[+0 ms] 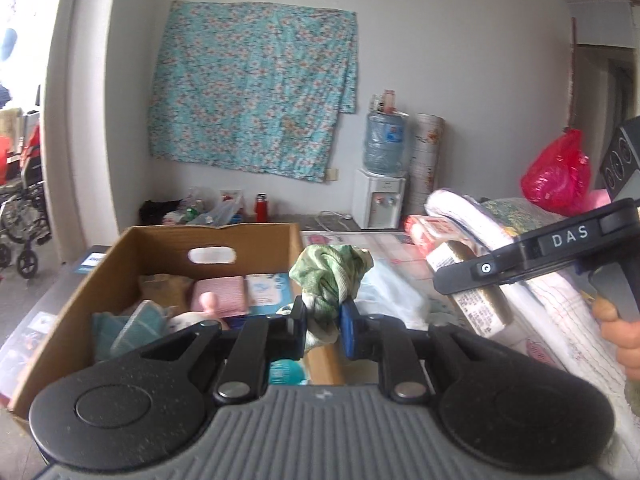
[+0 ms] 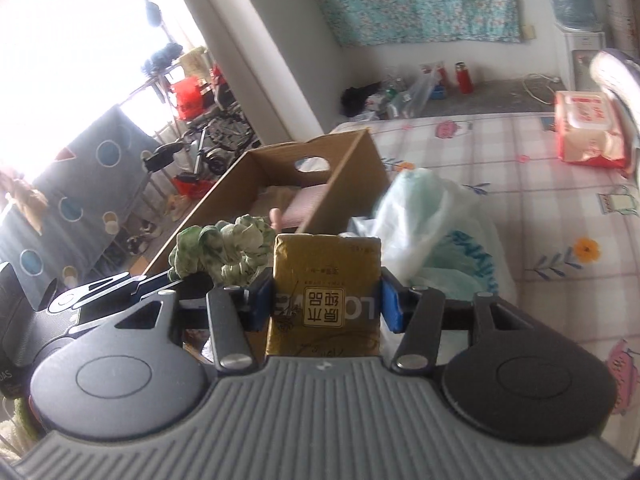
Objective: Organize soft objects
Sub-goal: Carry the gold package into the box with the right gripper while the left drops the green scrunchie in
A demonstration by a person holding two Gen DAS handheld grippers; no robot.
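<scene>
Left wrist view: the left gripper (image 1: 323, 326) is clamped on a crumpled green-and-white cloth (image 1: 330, 280), whose bunched bulk stands up above the blue pads. Ahead and to its left sits an open cardboard box (image 1: 160, 248) with an oval handle hole in its far wall. Inside it lie a pink folded cloth (image 1: 224, 294), teal folded pieces (image 1: 132, 326) and a blue-and-white packet (image 1: 266, 294) whose print is too small to read. To the right, the right gripper (image 1: 476, 280) reaches in from the side, its black arm lettered "DAS", held by a hand (image 1: 620, 336). It grips a gold-brown tissue pack (image 1: 476, 304) with fine printed text that cannot be read. Far ahead stands a water dispenser (image 1: 380, 200) under a floral sheet (image 1: 252, 92) pinned to the wall.

Right wrist view: the right gripper (image 2: 326, 300) holds the gold-brown tissue pack (image 2: 326, 280) squarely between its blue pads. The label shows upside down: a square panel of four Chinese characters over pale letters, of which "LO" is legible. Just to the left, the left gripper (image 2: 188, 278) carries the green-and-white cloth (image 2: 222, 250). Directly ahead is the cardboard box (image 2: 352, 184), and to the right of it a translucent plastic bag (image 2: 432, 232) with blue lettering lies on the checked bed cover (image 2: 520, 160). Further right and ahead lies a red-and-white wipes pack (image 2: 588, 128), its writing blurred.
</scene>
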